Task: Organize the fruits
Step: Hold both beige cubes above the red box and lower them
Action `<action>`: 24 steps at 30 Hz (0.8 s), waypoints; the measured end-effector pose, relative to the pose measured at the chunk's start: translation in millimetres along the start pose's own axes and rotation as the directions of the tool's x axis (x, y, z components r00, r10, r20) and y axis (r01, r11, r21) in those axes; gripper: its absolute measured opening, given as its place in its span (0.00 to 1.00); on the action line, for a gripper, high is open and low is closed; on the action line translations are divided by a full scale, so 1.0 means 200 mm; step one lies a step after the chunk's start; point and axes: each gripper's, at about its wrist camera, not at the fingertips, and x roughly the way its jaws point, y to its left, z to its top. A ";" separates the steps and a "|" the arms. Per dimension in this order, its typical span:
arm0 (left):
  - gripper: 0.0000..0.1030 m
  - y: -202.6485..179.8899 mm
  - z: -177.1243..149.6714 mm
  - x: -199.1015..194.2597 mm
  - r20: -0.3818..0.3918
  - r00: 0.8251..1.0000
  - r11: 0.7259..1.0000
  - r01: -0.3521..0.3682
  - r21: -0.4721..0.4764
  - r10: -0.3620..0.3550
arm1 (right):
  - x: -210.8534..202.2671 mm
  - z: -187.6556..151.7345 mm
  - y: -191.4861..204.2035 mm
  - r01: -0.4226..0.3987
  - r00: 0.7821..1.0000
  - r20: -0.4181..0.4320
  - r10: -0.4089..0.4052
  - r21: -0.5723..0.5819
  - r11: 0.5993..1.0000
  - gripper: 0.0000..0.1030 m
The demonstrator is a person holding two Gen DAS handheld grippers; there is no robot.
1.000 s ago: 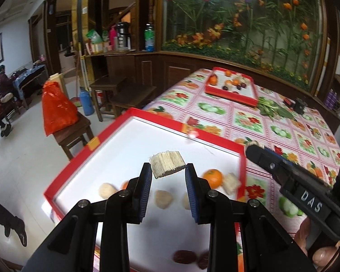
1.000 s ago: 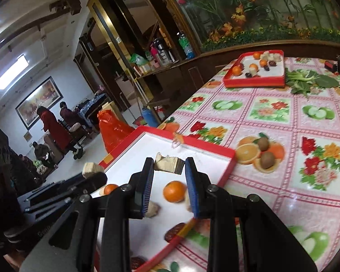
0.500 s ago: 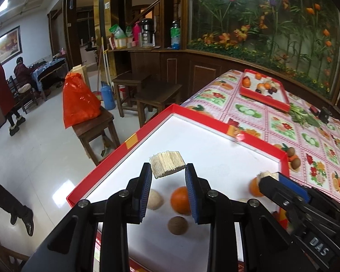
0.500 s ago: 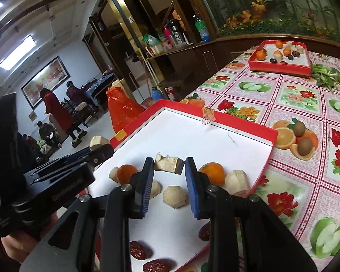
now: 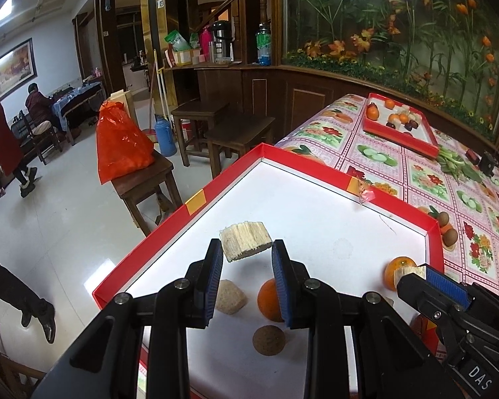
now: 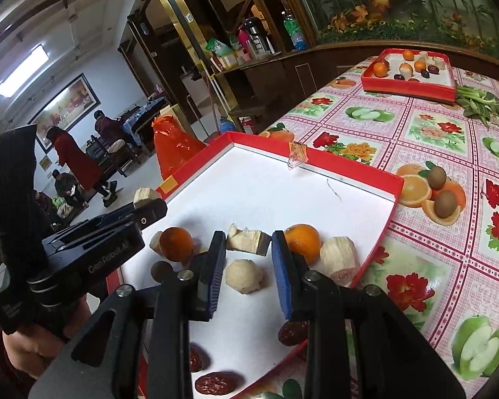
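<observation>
The long table under a pink floral-and-fruit-print oilcloth stretches ahead and to the right of both grippers. On its near corner, directly below both tools, sits the big red-rimmed tray with a white floor; a second, smaller red tray of mixed fruit lies well beyond, with a bunch of green leafy vegetables just past its right end.

The left gripper holds a pale, fibrous sugarcane chunk pinched between its blue-padded fingertips, above the tray floor. Beneath its jaws lie a beige peeled lump, an orange tangerine and a small round brown fruit.

The right gripper likewise grips a cream-coloured cane piece with a brown cut end — held clear of the tray, as far as the view shows. Just under it rests a knobbly pale peeled piece; right of its right finger sit a second tangerine and, touching it, an upright cane stub. Nearer the camera lie wrinkled dark red dates — one partly hidden by the right finger.
</observation>
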 end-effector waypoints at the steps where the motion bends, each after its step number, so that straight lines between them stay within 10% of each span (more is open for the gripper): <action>1: 0.28 0.00 0.00 0.00 -0.002 1.000 1.000 0.001 0.002 -0.001 | 0.00 0.00 0.00 0.004 1.000 -0.003 -0.004 0.001 1.000 0.30; 24: 0.29 0.00 -0.04 0.02 -0.012 0.999 0.999 -0.031 0.023 0.031 | 0.04 -0.03 0.01 0.049 0.997 -0.054 -0.051 -0.045 0.998 0.30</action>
